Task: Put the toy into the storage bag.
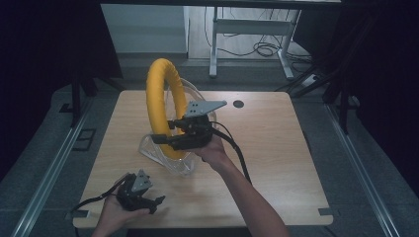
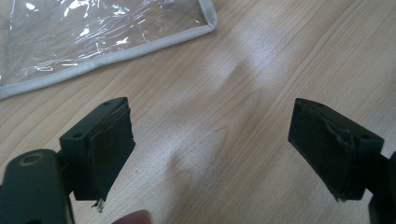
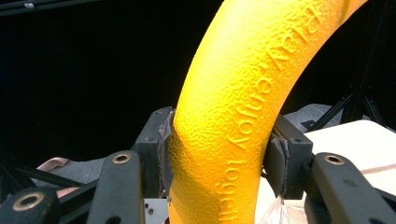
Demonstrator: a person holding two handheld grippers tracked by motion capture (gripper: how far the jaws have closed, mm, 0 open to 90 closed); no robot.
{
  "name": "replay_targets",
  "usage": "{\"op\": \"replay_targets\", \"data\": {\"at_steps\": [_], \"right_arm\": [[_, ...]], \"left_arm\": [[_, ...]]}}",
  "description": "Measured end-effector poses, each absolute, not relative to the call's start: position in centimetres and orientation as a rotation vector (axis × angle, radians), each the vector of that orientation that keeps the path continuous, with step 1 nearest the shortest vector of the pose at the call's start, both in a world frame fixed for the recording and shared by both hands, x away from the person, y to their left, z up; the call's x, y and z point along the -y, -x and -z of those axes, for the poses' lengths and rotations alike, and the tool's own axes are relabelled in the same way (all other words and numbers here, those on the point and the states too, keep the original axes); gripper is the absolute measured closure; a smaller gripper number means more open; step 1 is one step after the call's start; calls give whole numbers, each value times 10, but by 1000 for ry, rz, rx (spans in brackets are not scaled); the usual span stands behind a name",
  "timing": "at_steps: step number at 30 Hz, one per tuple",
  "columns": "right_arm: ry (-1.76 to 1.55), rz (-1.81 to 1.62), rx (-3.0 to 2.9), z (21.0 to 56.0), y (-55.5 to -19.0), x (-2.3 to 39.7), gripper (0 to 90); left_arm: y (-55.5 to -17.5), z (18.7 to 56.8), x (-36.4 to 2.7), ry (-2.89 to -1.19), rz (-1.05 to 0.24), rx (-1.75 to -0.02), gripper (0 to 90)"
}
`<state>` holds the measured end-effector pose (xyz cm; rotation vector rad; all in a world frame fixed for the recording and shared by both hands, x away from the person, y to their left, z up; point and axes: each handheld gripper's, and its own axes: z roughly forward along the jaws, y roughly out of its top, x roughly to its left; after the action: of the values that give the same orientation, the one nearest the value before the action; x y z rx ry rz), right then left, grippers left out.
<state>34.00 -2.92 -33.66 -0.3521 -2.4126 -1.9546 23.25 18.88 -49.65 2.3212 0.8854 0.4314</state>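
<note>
Dark curtains close in both sides of a grey-floored room, and a light wooden worktop sits in the middle, seen from above. On it stands a yellow foam ring, held upright with its lower part inside a clear plastic bag. The right gripper clamps the ring low on its near side, and a grey plate sits on top of the gripper. The left gripper rests near the front left corner of the worktop, well apart from the ring, with a black cable trailing off it.

From the left gripper view, two black fingers stand wide apart over bare wood with nothing between them. A corner of the clear bag, edged in white, lies beyond them.

From the right gripper view, the fingers press on either side of the yellow ring, which rises and curves to the right. Raised lettering runs along the ring.
</note>
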Motion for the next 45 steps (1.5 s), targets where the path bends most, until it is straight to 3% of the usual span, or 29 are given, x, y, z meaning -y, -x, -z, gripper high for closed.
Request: {"op": "replay_targets", "data": {"at_steps": [38,45], "right_arm": [[518,1860,2326,406,-372,37,486],[531,1890,2384,404,-370,40,449]], "left_arm": [[-233,498,-188,-2338,-428,-883,140],[-233,498,-188,-2334,-428,-882,140]]}}
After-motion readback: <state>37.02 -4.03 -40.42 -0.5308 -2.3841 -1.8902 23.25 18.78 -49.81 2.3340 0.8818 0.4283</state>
